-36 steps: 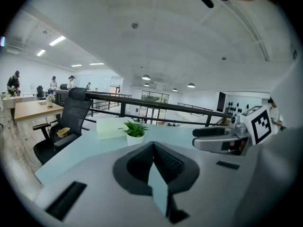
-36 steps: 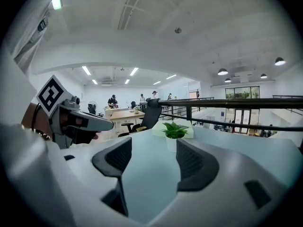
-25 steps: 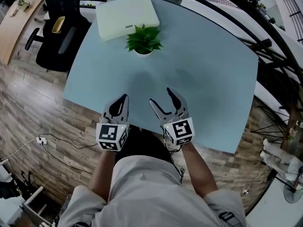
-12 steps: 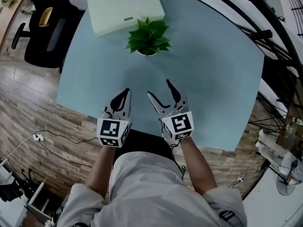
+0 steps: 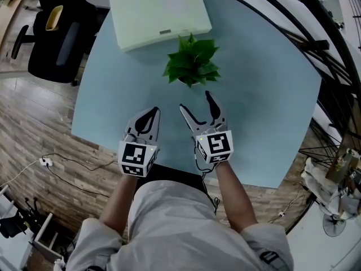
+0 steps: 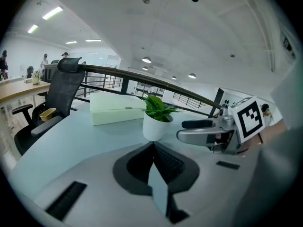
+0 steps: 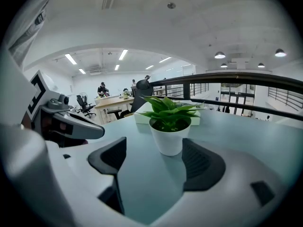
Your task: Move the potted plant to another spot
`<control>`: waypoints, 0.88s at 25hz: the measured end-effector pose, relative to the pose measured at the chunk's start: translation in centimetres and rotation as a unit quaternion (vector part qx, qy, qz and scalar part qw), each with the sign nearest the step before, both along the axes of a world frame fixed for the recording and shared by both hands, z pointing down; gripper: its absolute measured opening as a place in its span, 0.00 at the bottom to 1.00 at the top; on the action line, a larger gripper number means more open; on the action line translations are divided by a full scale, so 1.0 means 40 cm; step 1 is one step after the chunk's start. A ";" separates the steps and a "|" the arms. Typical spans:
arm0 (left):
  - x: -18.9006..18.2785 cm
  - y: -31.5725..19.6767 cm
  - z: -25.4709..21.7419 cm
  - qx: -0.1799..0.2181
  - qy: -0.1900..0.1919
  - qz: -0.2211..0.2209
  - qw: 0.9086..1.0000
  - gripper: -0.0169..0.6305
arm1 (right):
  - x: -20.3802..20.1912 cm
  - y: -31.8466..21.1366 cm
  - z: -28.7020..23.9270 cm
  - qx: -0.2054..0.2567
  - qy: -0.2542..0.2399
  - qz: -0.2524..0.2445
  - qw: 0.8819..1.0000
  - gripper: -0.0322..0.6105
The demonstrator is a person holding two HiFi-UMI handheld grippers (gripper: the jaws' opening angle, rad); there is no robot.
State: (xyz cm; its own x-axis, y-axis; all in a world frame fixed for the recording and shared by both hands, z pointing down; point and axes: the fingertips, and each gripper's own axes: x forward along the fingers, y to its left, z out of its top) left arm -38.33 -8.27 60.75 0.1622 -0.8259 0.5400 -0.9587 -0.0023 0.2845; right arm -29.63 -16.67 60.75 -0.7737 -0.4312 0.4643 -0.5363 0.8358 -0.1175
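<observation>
Toward the far side of the bench (image 5: pixel 265 106), the potted plant (image 5: pixel 192 66) stood near a white box (image 5: pixel 159 13), with bare bench out to the right edge. The right hand-held gripper (image 5: pixel 195 100) was opening wide just before the pot, not touching it. The left hand-held gripper (image 5: pixel 151 113) was closed and empty.

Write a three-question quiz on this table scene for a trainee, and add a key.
1. Pick one: what lies on the table just beyond the plant? A) a white box B) a laptop C) a mug
2. True or false: the left gripper has its jaws together.
3. Which gripper's jaws stand apart?
Key: 1. A. 2. True. 3. The right gripper; its jaws are opening, with the pot ahead of them and not gripped.
</observation>
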 end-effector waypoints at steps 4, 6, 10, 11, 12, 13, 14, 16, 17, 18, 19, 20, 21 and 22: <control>-0.048 -0.031 0.025 -0.009 -0.003 -0.004 1.000 0.05 | -0.026 -0.058 0.029 0.000 -0.001 0.023 1.000 0.69; -0.064 -0.042 0.034 -0.013 -0.005 -0.004 1.000 0.05 | -0.038 -0.081 0.036 0.005 -0.001 0.032 0.999 0.73; -0.089 -0.055 0.052 -0.024 -0.004 -0.004 1.000 0.05 | -0.066 -0.121 0.043 0.039 0.013 0.039 0.998 0.80; -0.096 -0.057 0.055 -0.027 -0.003 -0.006 1.000 0.05 | -0.076 -0.131 0.045 0.044 0.014 0.040 0.998 0.82; -0.102 -0.058 0.058 -0.029 -0.001 -0.008 1.000 0.05 | -0.086 -0.141 0.046 0.045 0.013 0.041 0.998 0.84; -0.107 -0.058 0.060 -0.031 0.001 -0.009 0.999 0.05 | -0.097 -0.149 0.048 0.044 0.011 0.042 0.998 0.85; -0.111 -0.058 0.062 -0.033 0.002 -0.010 0.999 0.05 | -0.106 -0.155 0.049 0.043 0.010 0.043 0.998 0.86; -0.112 -0.055 0.062 -0.034 0.003 -0.010 0.999 0.05 | -0.115 -0.164 0.051 0.044 0.010 0.044 0.998 0.86; -0.111 -0.054 0.060 -0.035 0.003 -0.010 0.999 0.05 | -0.114 -0.168 0.049 0.047 0.011 0.046 0.998 0.87; -0.111 -0.053 0.057 -0.035 0.003 -0.011 0.999 0.05 | -0.111 -0.173 0.045 0.051 0.013 0.049 0.997 0.87; -0.111 -0.053 0.053 -0.033 0.002 -0.013 0.999 0.05 | -0.107 -0.178 0.041 0.056 0.016 0.051 0.997 0.86; -0.112 -0.054 0.049 -0.032 0.001 -0.016 0.999 0.05 | -0.102 -0.182 0.038 0.059 0.018 0.051 0.997 0.86; -0.113 -0.055 0.046 -0.031 -0.001 -0.019 0.999 0.05 | -0.098 -0.184 0.036 0.060 0.020 0.049 0.997 0.85; -0.114 -0.056 0.042 -0.030 -0.003 -0.022 0.999 0.05 | -0.094 -0.182 0.034 0.060 0.020 0.044 0.997 0.84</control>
